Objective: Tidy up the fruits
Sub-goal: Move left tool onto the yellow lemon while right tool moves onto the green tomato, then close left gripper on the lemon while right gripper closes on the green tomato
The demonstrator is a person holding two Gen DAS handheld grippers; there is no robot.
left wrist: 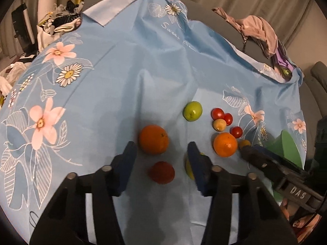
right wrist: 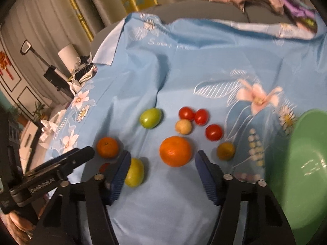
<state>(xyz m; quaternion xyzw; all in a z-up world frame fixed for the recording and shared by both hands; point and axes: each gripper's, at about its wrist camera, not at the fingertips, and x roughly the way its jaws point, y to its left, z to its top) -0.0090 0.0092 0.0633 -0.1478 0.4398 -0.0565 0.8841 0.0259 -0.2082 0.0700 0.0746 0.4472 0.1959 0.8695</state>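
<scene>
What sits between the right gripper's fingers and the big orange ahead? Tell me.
Nothing: in the right wrist view only bare blue cloth lies between the open right gripper and the orange.

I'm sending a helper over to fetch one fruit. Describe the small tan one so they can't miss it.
Start at the green bowl on the blue floral cloth and look towards the three cherry tomatoes beyond the nearer orange. The tan fruit touches two of them. It alone there is pale beige, not glossy red.

Two oranges [right wrist: 175, 151] [right wrist: 107, 147], three cherry tomatoes [right wrist: 186, 113] [right wrist: 201, 116] [right wrist: 213, 132], one bigger red tomato [left wrist: 161, 172], two green fruits [right wrist: 150, 117] [right wrist: 134, 172], two small yellowish fruits [right wrist: 183, 126] [right wrist: 225, 151], one green bowl [right wrist: 302, 163].
</scene>
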